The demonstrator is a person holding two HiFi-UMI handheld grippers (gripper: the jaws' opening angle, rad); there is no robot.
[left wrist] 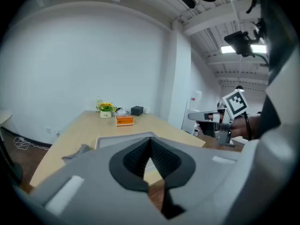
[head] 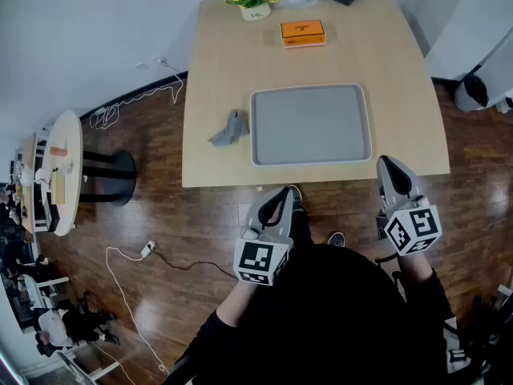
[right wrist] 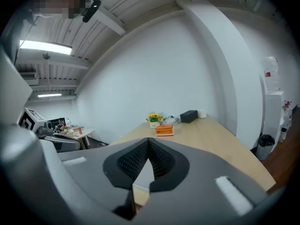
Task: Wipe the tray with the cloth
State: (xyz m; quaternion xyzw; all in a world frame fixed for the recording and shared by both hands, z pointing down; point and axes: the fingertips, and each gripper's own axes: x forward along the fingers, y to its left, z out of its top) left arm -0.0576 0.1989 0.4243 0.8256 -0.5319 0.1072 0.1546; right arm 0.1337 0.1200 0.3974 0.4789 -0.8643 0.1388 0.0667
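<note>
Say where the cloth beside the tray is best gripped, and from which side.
Pinch the cloth at its raised fold from above, probably with the left gripper, the nearer one. It lies bunched left of the tray, and the peak stands clear of the table, while its flat edges give the jaws little to close on.

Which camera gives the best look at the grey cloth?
The head view: the whole cloth lies crumpled on the table, left of the tray. The left gripper view catches only a sliver of it; the right gripper view misses it.
</note>
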